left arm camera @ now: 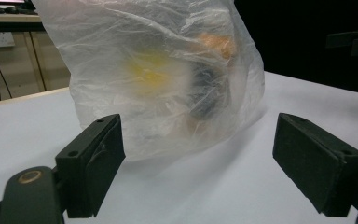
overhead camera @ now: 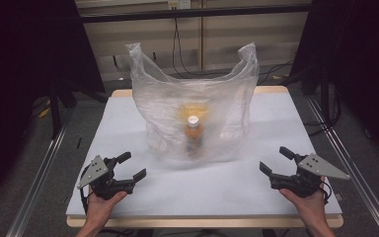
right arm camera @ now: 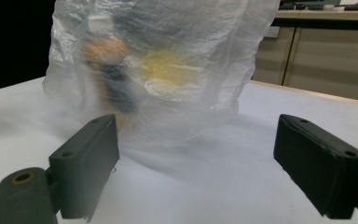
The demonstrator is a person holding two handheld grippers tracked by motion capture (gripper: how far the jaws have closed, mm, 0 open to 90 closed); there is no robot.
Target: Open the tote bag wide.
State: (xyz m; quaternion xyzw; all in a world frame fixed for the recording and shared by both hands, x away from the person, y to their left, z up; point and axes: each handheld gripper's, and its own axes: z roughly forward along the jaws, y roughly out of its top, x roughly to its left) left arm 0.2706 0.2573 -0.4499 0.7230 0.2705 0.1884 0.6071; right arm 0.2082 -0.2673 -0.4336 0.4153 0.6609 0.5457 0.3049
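Observation:
A clear plastic bag (overhead camera: 192,113) stands upright in the middle of the white table (overhead camera: 276,128), its two handles raised. Inside it stands an orange bottle (overhead camera: 193,136) with a white cap, and a yellow item (overhead camera: 197,109) sits behind that. The bag (left arm camera: 158,70) fills the left gripper view, its contents blurred, and the bag (right arm camera: 158,65) looks the same in the right gripper view. My left gripper (overhead camera: 132,166) rests at the front left, open and empty, pointing at the bag. At the front right my right gripper (overhead camera: 275,160) is open too, with nothing between its jaws.
Dark curtains flank the table on both sides. Cables (overhead camera: 177,49) hang down the wall panel behind it. Metal rails (overhead camera: 39,173) run along the floor left and right of the table. Bare white surface lies between both grippers and the bag.

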